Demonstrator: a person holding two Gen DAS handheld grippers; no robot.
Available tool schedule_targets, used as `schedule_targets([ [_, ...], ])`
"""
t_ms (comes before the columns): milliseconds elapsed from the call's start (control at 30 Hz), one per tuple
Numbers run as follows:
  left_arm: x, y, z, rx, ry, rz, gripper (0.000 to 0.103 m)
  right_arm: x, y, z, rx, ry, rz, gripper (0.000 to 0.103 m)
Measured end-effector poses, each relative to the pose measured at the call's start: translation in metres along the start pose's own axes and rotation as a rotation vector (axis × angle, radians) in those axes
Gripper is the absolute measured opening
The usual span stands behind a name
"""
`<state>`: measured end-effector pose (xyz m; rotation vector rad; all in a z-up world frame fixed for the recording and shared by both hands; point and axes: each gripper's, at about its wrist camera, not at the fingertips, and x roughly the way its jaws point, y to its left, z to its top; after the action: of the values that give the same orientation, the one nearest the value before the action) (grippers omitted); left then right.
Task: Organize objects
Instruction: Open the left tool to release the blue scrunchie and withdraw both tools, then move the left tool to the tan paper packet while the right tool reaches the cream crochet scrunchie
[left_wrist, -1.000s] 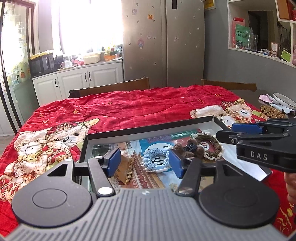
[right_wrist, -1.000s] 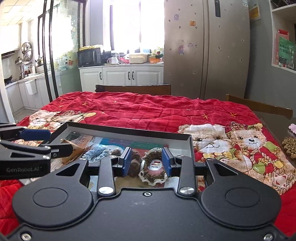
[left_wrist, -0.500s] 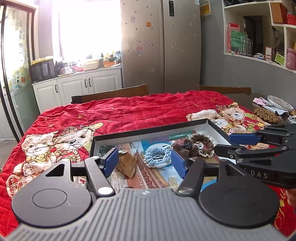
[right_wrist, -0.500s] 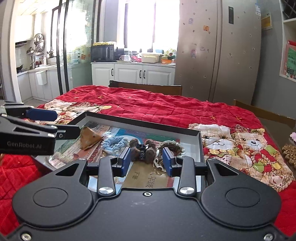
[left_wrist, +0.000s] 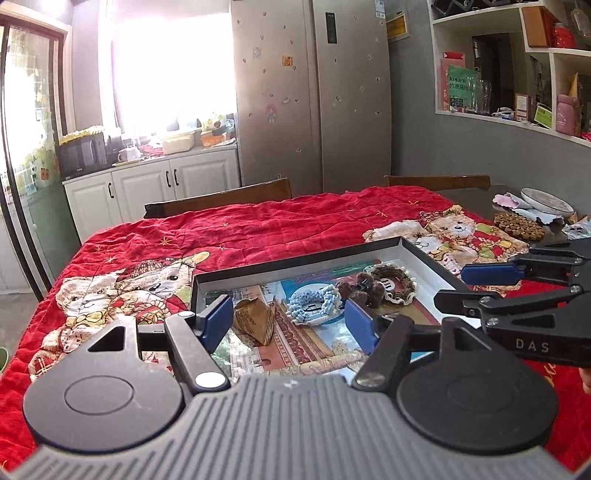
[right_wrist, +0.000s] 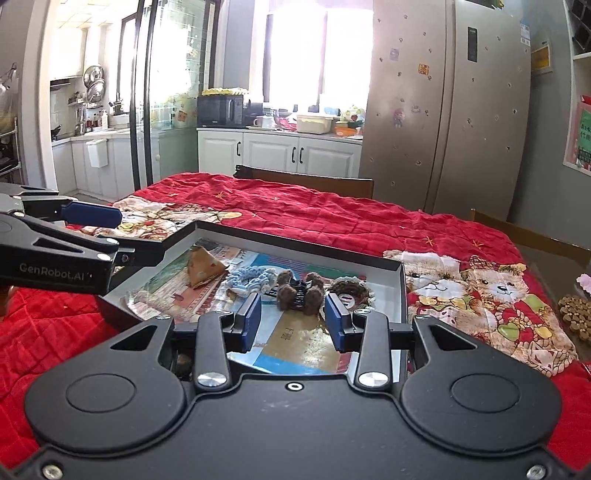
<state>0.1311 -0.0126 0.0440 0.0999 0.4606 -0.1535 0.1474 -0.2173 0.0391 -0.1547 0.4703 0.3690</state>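
Black-rimmed shallow tray (left_wrist: 295, 266) with white inner walls sits on the desk under a red quilted bear-print cover (left_wrist: 258, 229), and it already holds all the small items we see: a tan folded paper wedge (left_wrist: 256, 322), a pale blue knitted ring (left_wrist: 312, 303), a brown fuzzy clip with a dark centre (right_wrist: 299, 293) and a brown-and-cream crocheted ring (left_wrist: 391, 280). They lie in a loose row on printed cards lining the tray floor.

We judge the sorting mostly done; nothing task-like lies loose on the cover near the tray. What's left, if anything, is tidying the row.

Left tool (left_wrist: 286, 323) is spread wide; its jaws have just been opening, nothing between them, hovering at the tray's near edge. Right tool (right_wrist: 293, 325) is partly spread, also empty, in line with the fuzzy clip but short of it.

Around: a wooden bead mat (left_wrist: 519, 226) and a pale plate (left_wrist: 546, 199) at the far right desk corner, well apart from the tray. Two wooden chair backs behind. Each tool's arm crosses the other's view, so they crowd each other over the tray.
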Motion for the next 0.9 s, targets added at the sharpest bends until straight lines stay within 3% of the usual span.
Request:
schedule_targets([
  [900, -0.046, -0.003, -0.022, 0.058, -0.017, -0.028, 0.082, -0.063, 0.012, -0.03, -0.043, -0.002, 0.038, 0.037],
])
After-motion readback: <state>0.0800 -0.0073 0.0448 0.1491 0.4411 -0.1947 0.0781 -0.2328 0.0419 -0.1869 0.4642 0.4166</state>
